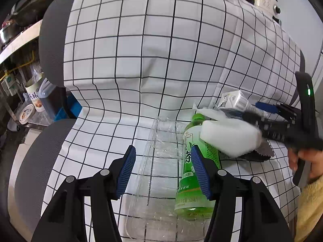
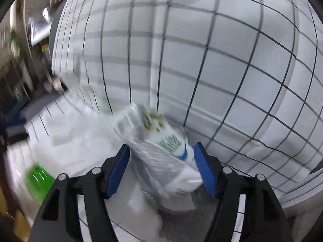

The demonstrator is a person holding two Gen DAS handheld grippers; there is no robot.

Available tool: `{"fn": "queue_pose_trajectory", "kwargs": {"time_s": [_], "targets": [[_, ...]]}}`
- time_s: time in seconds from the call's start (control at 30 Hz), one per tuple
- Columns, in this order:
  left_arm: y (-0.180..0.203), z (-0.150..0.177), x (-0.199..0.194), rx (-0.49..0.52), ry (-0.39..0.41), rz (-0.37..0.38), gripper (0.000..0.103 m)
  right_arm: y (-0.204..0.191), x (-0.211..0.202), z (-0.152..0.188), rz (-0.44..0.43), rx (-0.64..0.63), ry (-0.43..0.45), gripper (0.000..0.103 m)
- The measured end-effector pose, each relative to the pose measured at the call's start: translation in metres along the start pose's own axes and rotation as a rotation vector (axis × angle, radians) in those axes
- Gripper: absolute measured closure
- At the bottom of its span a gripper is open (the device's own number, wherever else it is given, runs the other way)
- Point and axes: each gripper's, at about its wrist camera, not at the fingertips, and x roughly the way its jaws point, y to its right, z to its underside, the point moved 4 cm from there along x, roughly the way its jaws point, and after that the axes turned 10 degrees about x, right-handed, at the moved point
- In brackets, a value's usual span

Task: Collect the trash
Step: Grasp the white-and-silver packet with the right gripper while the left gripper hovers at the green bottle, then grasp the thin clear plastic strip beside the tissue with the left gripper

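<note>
My left gripper (image 1: 162,168) is open around a clear crushed plastic bottle (image 1: 159,173) lying on the checked cloth (image 1: 141,50). A green tea bottle (image 1: 193,167) lies just right of it, partly behind the right finger. My right gripper (image 2: 161,169) is open astride a white carton wrapped in plastic (image 2: 159,147); the view is blurred. In the left wrist view the right gripper (image 1: 260,117) reaches in from the right over a white foam block (image 1: 230,139) and the carton (image 1: 234,99). The green bottle shows blurred in the right wrist view (image 2: 38,181).
The checked cloth covers a grey chair's seat and back (image 1: 50,46). A dark jagged-edged wrapper (image 1: 256,153) lies under the foam block. A cluttered shelf with tins and a blue bin (image 1: 50,100) stands to the left.
</note>
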Motion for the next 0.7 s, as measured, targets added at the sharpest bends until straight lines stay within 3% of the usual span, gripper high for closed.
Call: {"fn": "queue_pose_trajectory", "kwargs": {"time_s": [0.1, 0.13, 0.27, 0.47, 0.7], "targets": [[0.004, 0.001, 0.002, 0.003, -0.008, 0.002, 0.045, -0.011, 0.004, 0.013, 0.073, -0.091, -0.004, 0.055], [0.005, 0.002, 0.001, 0.003, -0.010, 0.005, 0.045, -0.014, 0.003, 0.015, 0.088, -0.101, 0.004, 0.065], [0.012, 0.006, -0.004, 0.015, -0.016, 0.006, 0.045, -0.017, -0.022, 0.017, 0.133, -0.087, 0.095, 0.078], [0.028, 0.009, -0.017, 0.051, -0.002, 0.004, 0.045, 0.003, -0.093, 0.022, 0.059, 0.110, 0.221, 0.079], [0.053, 0.015, -0.033, 0.085, 0.026, 0.037, 0.045, 0.037, -0.158, 0.069, -0.002, 0.361, 0.229, 0.079]]}}
